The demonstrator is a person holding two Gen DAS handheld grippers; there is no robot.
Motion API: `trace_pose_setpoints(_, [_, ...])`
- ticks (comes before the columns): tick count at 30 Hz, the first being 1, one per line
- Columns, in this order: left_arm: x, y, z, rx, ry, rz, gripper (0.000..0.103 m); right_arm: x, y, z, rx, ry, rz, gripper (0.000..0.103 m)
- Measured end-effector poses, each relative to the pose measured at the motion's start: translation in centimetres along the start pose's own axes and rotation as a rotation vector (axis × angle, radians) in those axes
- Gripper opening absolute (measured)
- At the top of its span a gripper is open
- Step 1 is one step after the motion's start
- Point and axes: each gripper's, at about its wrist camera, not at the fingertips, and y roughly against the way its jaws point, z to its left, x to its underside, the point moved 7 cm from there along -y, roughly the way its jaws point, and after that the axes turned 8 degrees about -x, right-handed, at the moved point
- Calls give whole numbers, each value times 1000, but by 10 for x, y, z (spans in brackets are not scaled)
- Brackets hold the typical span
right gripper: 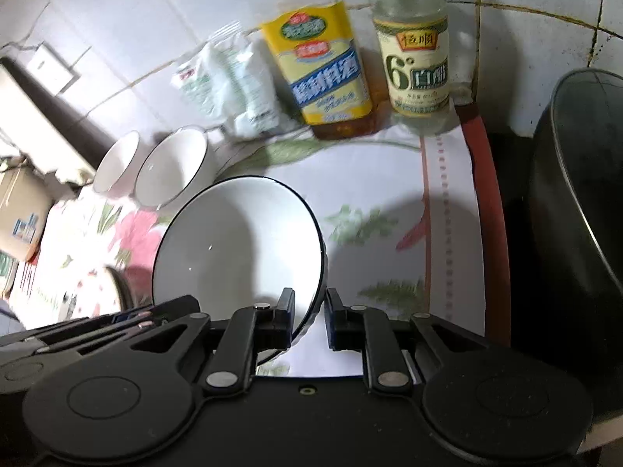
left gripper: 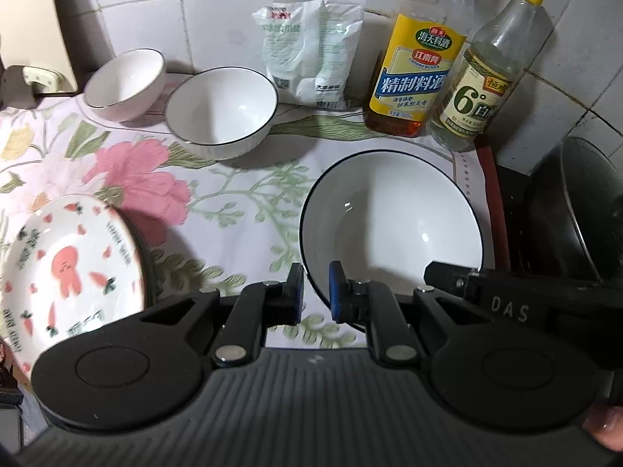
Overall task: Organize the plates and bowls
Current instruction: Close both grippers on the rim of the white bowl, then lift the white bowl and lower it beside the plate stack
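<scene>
1. Both tools straddle the rim of the large bowl (left gripper: 393,218): the left tool (left gripper: 316,292) on its near-left edge, the right tool (right gripper: 309,317) on its near-right edge.
2. Each stands at a narrow gap with the rim between the pads; whether they pinch yet, I cannot tell.
3. That bowl sits on the floral worktop (left gripper: 241,179), directly ahead of both tools.
4. Medium bowl (left gripper: 222,107) and small bowl (left gripper: 124,83) lie beyond, to the left; the carrot plate (left gripper: 66,264) is near left.
</scene>
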Motion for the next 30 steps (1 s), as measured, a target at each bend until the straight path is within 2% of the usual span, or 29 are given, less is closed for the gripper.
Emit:
trace_pose_setpoints(10, [39,31,17,-83,-46,-21,12,42,11,30,-30,88,54,20])
trace_pose_setpoints(21, [58,17,45,-93,-30,22,12,72,-12,41,-73,86,123,21])
trace_pose_setpoints(30, [77,-11,60,-74,15,73,12,80,-30,45,-69,125,123,22])
